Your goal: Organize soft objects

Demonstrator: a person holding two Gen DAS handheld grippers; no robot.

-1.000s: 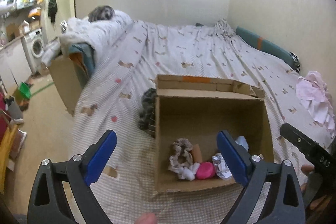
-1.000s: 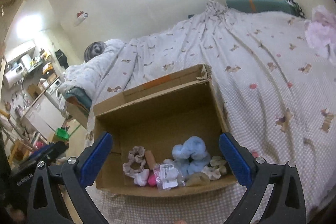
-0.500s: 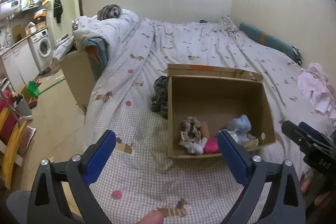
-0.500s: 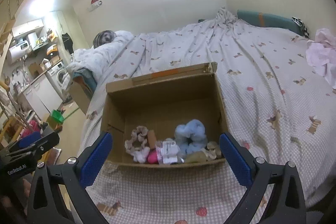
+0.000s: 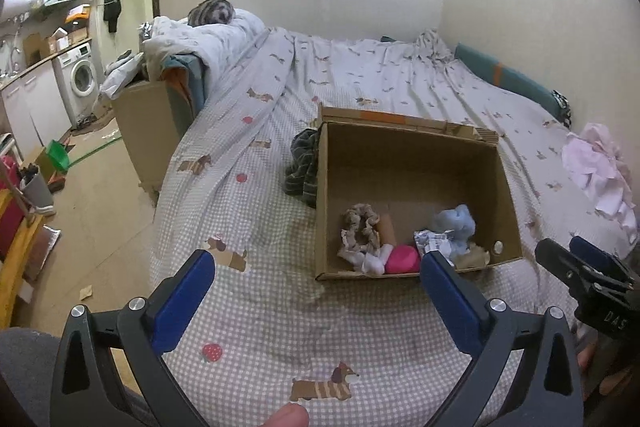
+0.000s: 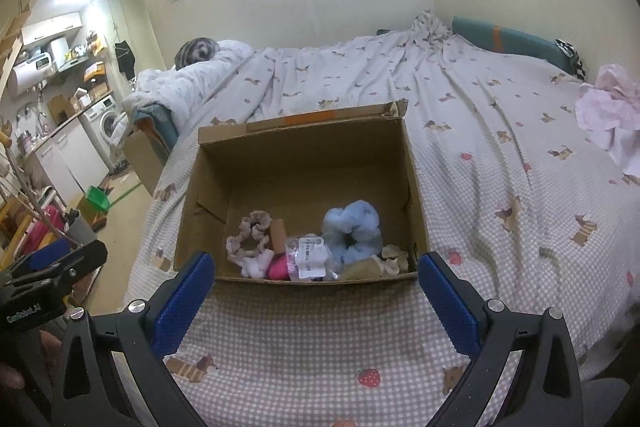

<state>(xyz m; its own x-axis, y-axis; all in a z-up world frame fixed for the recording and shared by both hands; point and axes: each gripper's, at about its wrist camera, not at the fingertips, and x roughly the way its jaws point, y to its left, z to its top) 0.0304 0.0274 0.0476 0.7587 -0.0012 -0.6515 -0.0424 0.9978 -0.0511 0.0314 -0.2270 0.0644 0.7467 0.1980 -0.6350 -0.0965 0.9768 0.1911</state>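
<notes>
Both the left gripper [image 5: 316, 297] and the right gripper [image 6: 314, 297] stand wide apart and empty, hovering over the bedsheet. Just ahead of the right one's fingertips, the open brown cardboard box [image 6: 412, 187] holds a fluffy light-blue scrunchie [image 6: 352, 227]: light, squashy, probably best pinched across its ring.
</notes>
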